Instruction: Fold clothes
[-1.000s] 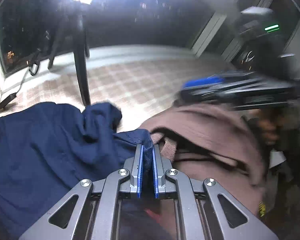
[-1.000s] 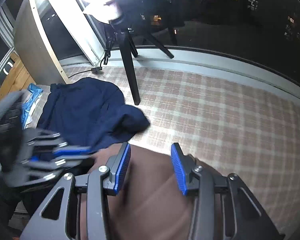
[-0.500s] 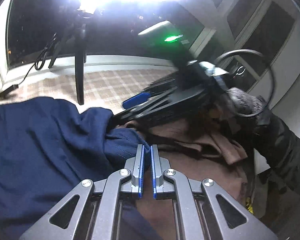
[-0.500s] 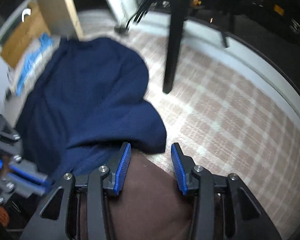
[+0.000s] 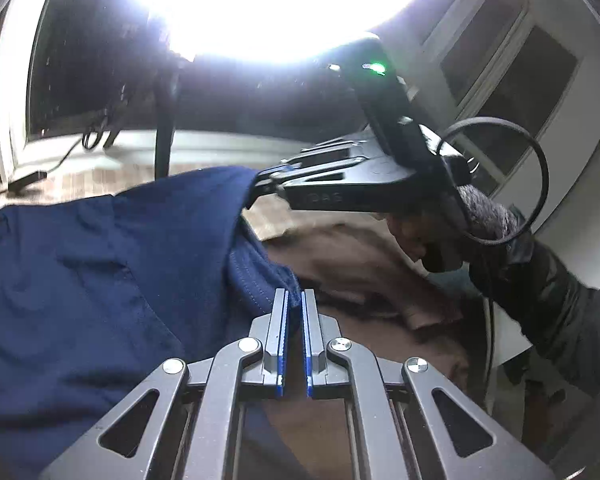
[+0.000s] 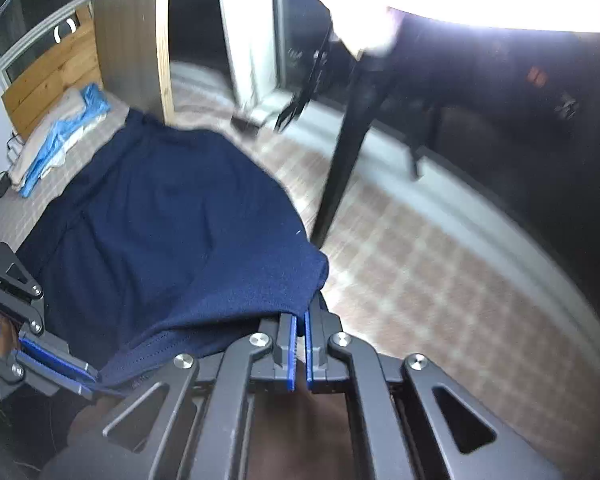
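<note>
Checked mat (image 6: 420, 280) below; left gripper (image 5: 294, 300), right gripper (image 6: 301, 320) each clamped on navy garment (image 6: 172, 216) hem.

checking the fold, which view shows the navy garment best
The right wrist view: the navy garment lies spread over the checked surface, its hem pinched in both tools. The left wrist view shows only one bunched part of it, with glare above.

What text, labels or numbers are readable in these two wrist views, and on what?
No text reads with certainty.
Embossed lettering on the side of the right gripper, seen in the left wrist view: a short word, too faint and blurred to read.
Navy garment: no print or tag visible.
Brown garment: none visible.
Wooden panel: a white curved mark only, no letters.
</note>
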A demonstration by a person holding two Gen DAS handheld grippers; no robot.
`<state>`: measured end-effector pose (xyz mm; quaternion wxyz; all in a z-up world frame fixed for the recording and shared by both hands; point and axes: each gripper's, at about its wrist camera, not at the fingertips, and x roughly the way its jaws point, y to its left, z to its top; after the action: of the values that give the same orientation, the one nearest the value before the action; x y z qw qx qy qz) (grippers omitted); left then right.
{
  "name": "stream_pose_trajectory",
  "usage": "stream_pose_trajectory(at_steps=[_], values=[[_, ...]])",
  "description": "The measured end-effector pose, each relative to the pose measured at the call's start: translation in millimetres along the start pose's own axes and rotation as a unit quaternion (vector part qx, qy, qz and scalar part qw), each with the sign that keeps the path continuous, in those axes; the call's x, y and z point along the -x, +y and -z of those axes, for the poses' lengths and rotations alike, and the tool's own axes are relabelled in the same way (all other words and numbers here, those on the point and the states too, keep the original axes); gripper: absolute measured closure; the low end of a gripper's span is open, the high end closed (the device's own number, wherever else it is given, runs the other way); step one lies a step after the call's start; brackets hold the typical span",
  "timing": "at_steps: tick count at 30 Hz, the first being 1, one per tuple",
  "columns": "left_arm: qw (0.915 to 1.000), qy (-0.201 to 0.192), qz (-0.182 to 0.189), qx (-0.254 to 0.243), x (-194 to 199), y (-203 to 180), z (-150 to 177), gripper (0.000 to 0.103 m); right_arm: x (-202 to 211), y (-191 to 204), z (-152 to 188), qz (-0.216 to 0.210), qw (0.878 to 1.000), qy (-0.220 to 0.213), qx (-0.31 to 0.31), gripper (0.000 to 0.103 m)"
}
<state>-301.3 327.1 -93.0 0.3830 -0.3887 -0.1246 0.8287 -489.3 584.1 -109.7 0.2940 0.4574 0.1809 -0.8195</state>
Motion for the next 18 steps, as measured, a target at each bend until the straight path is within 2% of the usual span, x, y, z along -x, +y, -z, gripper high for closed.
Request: stream_pose_trajectory(at_steps=[4, 6, 8, 10, 12, 14, 16, 18], values=[[0.999, -0.01, 0.041, 0.013, -3.0, -1.8, -4.4, 0.097, 22.0, 10.5, -8.5, 0.076, 0.996, -0.015, 0.035, 0.1], [0.9994, 0.0, 0.034, 0.008, -14.0, -0.9, -2.4, 0.097, 19.8, 7.0, -9.5, 0.07, 0.997, 0.003, 0.027, 0.1], [0.9995, 0.018, 0.024, 0.005, -28.4, 1.2, 1.1, 0.098, 0.5, 3.7, -14.7, 0.104, 0.993, 0.036, 0.038, 0.1], [0.9984, 0.044, 0.03, 0.021, -46.7, 7.4, 6.3, 0.098, -18.8, -0.7, -7.8, 0.119, 0.989, 0.07, 0.043, 0.1], [0.9975, 0.053, 0.038, 0.027, -55.3, 9.1, 8.7, 0.098, -30.2, -7.1, -0.9, 0.124, 0.987, 0.094, 0.037, 0.1], [0.9979, 0.049, 0.04, 0.018, -53.5, 4.9, 7.9, 0.098, -33.1, -15.8, 5.5, 0.119, 0.987, 0.106, 0.019, 0.09], [0.9983, 0.042, 0.039, 0.003, -49.0, -0.8, 6.1, 0.098, -21.2, -22.9, 12.9, 0.145, 0.984, 0.099, 0.01, 0.065], [0.9984, 0.041, 0.038, -0.006, -47.9, -2.9, 4.9, 0.099, 3.5, -34.9, 20.2, 0.124, 0.99, 0.072, -0.02, 0.064]])
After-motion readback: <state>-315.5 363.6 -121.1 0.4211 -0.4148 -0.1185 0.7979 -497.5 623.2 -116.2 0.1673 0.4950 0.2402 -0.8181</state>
